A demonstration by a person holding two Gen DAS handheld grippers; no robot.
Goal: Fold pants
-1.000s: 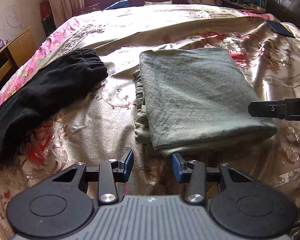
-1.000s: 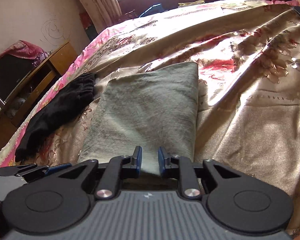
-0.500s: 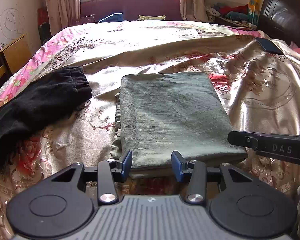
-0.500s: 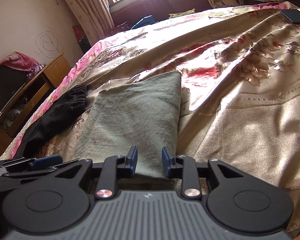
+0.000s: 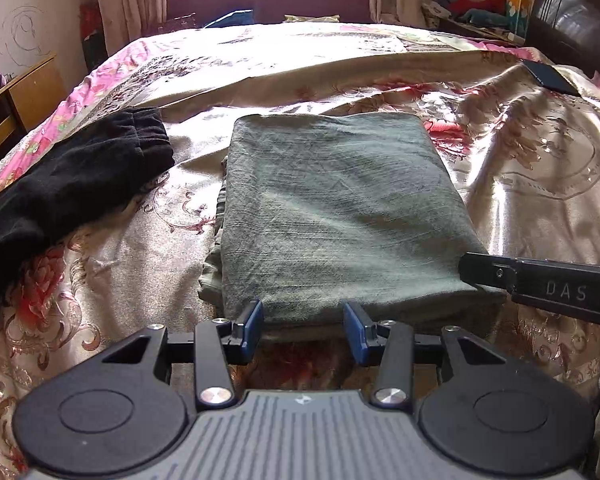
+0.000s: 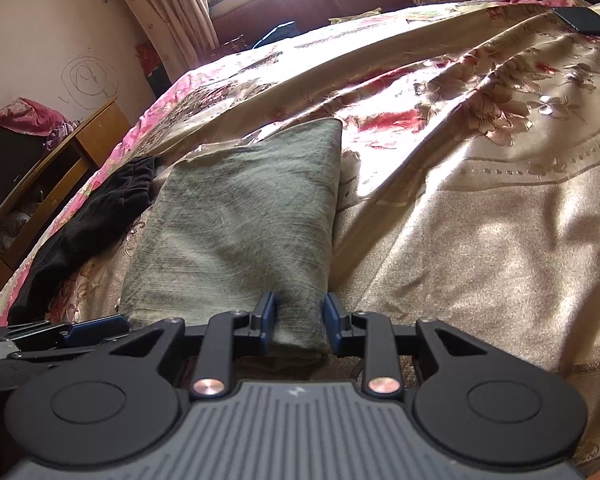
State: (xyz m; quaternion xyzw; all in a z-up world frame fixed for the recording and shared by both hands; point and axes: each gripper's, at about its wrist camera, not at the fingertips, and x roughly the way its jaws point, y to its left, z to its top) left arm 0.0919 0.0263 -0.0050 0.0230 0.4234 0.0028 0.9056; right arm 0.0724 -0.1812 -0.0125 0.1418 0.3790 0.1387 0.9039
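Observation:
Grey-green pants (image 5: pixel 340 208) lie folded into a flat rectangle on the floral bedspread (image 5: pixel 540 184). My left gripper (image 5: pixel 303 326) stands open at their near edge, left of the middle, and its blue pads grip nothing. My right gripper (image 6: pixel 299 316) is at the near right corner of the pants (image 6: pixel 240 232). Its jaws are opening, and the corner fabric sits loosely between the pads. One finger of the right gripper (image 5: pixel 484 272) reaches in from the right in the left wrist view. The left gripper's fingers (image 6: pixel 96 326) show low on the left in the right wrist view.
A black garment (image 5: pixel 72 192) lies crumpled on the bed left of the pants. A dark flat item (image 5: pixel 548 76) rests far right near the dark headboard (image 5: pixel 572 16). A wooden cabinet (image 6: pixel 60 168) stands beyond the bed's left edge. Curtains and a window are behind.
The left gripper slid right along the pants' near edge, so the pants now sit centred ahead. The right gripper's jaws widened around the near right corner.

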